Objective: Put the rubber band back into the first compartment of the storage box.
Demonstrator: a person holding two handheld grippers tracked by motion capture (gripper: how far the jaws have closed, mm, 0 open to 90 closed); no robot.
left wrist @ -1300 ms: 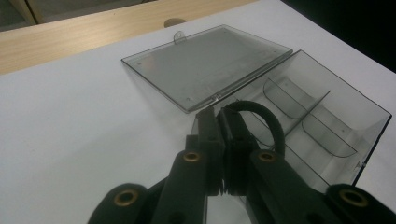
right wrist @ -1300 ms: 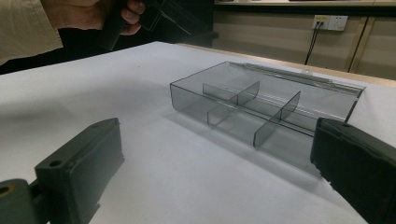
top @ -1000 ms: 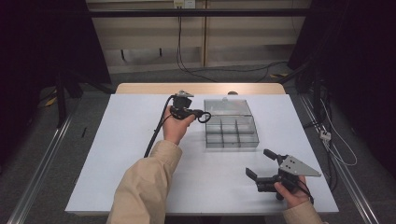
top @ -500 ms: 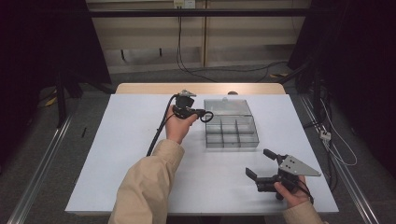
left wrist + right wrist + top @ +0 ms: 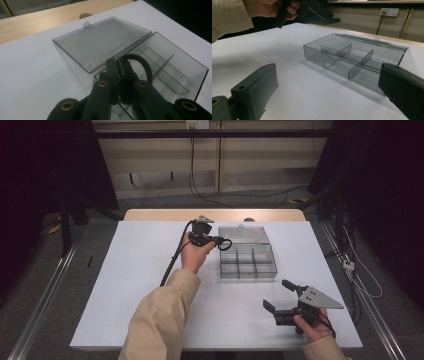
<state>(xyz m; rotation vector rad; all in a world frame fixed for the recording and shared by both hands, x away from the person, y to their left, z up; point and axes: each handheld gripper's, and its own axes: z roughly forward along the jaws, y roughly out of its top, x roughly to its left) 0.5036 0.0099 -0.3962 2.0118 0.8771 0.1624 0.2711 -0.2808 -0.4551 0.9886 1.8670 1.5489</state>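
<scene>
A clear grey plastic box (image 5: 247,261) with several compartments sits on the white table, its lid (image 5: 243,234) folded open flat behind it. My left gripper (image 5: 219,240) hovers at the box's near-left corner, shut on a black elastic loop (image 5: 225,245). In the left gripper view the loop (image 5: 143,64) curves out from the closed jaws (image 5: 118,62) above the box (image 5: 175,62) and lid (image 5: 100,42). My right gripper (image 5: 276,294) rests low near the table's front right, open and holding nothing. Through its wide jaws (image 5: 329,92) the box (image 5: 347,56) stands ahead.
A black cable (image 5: 172,257) trails from the left gripper across the table. A wooden strip (image 5: 215,214) edges the far side of the white table (image 5: 130,285). A beige sleeve (image 5: 157,320) reaches in from the bottom.
My left gripper has moved a little to the right, carrying the loop closer over the box's left edge. The right gripper has stayed put.
</scene>
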